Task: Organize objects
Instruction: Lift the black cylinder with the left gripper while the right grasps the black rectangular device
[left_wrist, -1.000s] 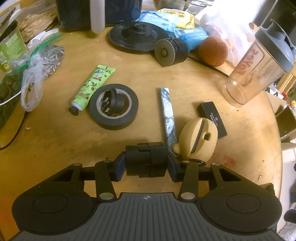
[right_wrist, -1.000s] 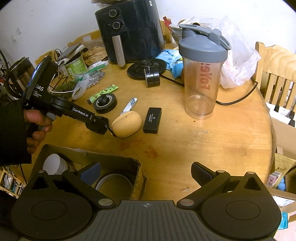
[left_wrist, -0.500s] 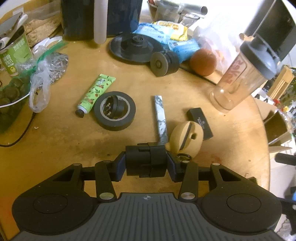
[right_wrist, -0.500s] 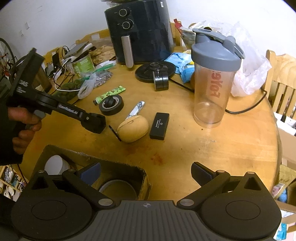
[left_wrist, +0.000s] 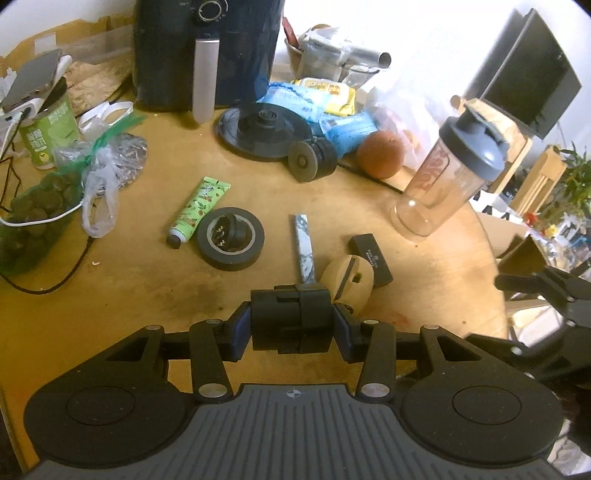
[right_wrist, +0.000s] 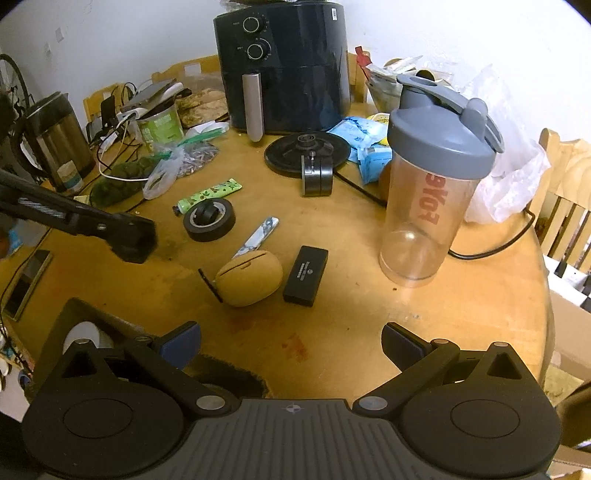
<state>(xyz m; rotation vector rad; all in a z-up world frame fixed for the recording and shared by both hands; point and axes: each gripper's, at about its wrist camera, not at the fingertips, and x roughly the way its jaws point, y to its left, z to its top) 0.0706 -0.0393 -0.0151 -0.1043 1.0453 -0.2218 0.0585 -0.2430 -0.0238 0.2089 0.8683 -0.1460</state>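
Black block (left_wrist: 291, 319) | clamped in left gripper (left_wrist: 291, 325) jaws | tilted down above table (left_wrist: 129, 295)

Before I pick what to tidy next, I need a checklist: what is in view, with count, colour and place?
Air fryer: one, black, table back.
Shaker bottle: one, clear with grey lid, right.
Tape roll: one, black, centre-left.
Tube: one, green, behind the tape.
Tan case: one, centre.
Small box: one, black, right of the case.
Kettle base: one, black, before the fryer.
Orange: one, beside the shaker.
Black block: one, held in the left tongs.
Right tongs: open, empty.
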